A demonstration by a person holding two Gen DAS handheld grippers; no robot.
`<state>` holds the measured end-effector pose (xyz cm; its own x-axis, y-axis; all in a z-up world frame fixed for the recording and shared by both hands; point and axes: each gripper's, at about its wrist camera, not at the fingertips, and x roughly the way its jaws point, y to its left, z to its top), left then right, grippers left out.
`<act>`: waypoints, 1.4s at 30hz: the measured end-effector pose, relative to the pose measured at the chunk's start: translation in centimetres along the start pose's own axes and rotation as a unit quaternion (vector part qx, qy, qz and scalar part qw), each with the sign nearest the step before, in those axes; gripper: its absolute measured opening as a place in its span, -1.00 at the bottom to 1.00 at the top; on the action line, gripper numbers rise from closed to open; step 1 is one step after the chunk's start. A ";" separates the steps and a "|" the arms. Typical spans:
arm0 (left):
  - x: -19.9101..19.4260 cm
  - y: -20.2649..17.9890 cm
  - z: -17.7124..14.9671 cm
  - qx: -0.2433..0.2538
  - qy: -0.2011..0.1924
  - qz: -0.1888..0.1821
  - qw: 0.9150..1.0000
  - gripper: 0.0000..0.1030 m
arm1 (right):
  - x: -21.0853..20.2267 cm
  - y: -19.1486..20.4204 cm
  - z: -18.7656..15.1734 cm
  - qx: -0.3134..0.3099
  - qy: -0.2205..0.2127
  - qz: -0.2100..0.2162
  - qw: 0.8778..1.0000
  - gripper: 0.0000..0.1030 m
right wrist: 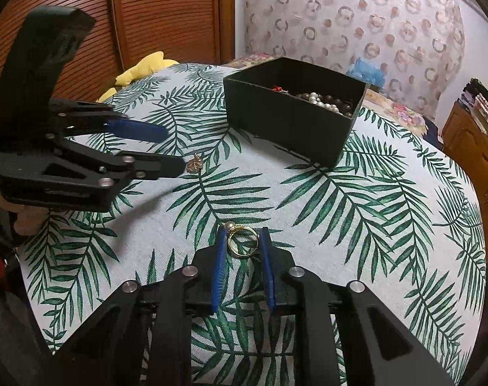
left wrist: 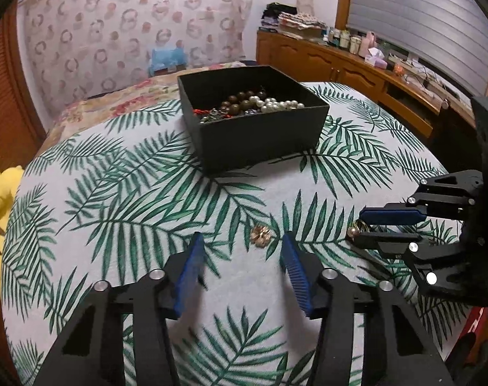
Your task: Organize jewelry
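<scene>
1. Left wrist view: the left gripper [left wrist: 242,254] has its blue-padded fingers [left wrist: 192,267] spread wide, holding nothing. A small gold flower-shaped brooch [left wrist: 261,235] lies flat on the palm-leaf-print surface [left wrist: 115,193] just beyond them. Farther back stands the black square box [left wrist: 260,135], with brown wooden beads and white pearls inside. At right, the right gripper [left wrist: 360,230] grips a gold ring.

2. Right wrist view: the right gripper's fingers are narrowed onto the gold pearl-topped ring [right wrist: 242,240], its pearl pointing up-left towards the brooch. A yellow plush toy [right wrist: 141,69] lies past the surface's far edge.
</scene>
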<state>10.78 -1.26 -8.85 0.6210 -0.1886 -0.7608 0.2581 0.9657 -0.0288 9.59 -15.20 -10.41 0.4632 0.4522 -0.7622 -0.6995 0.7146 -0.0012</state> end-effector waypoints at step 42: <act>-2.6 0.8 4.4 0.003 -0.068 0.012 0.998 -0.73 | -1.4 -4.9 10.3 0.018 -0.072 -0.020 0.997 -0.56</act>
<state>12.64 -0.74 -4.01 0.7209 -0.1889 -0.6668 0.2460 0.9692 -0.0085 17.93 -13.84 -2.70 0.5656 0.4932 -0.6609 -0.6599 0.7513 -0.0041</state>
